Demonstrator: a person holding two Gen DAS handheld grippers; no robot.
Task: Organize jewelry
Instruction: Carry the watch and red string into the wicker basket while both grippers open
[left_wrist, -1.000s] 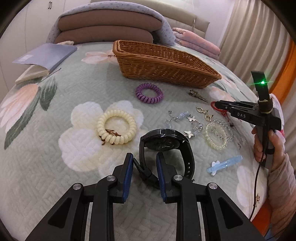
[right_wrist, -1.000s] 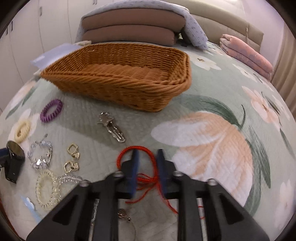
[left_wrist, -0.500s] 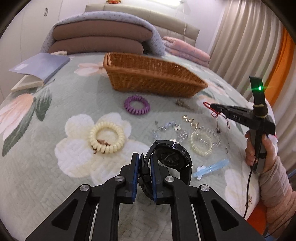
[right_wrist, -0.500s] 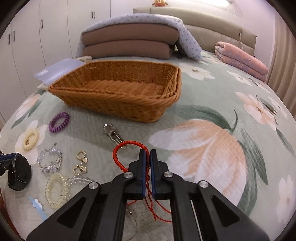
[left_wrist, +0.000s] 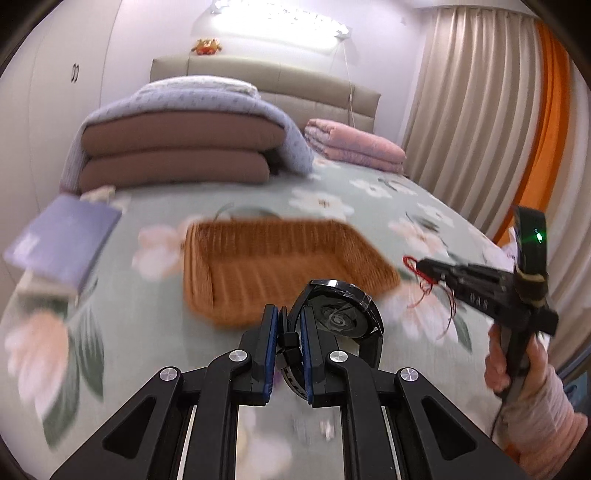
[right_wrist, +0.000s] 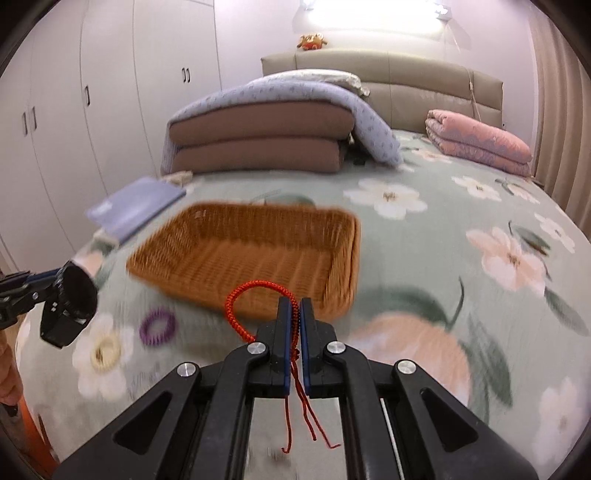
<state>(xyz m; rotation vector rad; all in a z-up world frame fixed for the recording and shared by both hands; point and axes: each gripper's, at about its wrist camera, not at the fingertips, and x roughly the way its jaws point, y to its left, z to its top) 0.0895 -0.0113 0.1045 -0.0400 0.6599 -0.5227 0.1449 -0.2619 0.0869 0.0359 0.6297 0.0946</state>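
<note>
The left claw (left_wrist: 287, 330) is clenching the strap of a black round-faced wristwatch (left_wrist: 343, 319), which is hanging clear of the floral quilted bed (right_wrist: 461, 221); the right claw (right_wrist: 294, 325) is pinching a red braided cord bracelet (right_wrist: 243, 302) between its blue pads, with the loop projecting to the left of the jaws and the loose tails dangling beneath them; both items are sitting on the near side of the empty brown woven wicker basket (right_wrist: 258, 254), not yet over it. A purple spiral hair tie (right_wrist: 158, 326) and a cream coiled one (right_wrist: 105, 350) are lying on the bed below. Likely faults from here: the watch is being gripped only by its band, so the heavy case may be swinging and slipping during transfer; the thin cord may be sliding through the pads; its trailing tails may be snagging on the wicker rim; both claws are converging on one basket, so collision is a risk.
</note>
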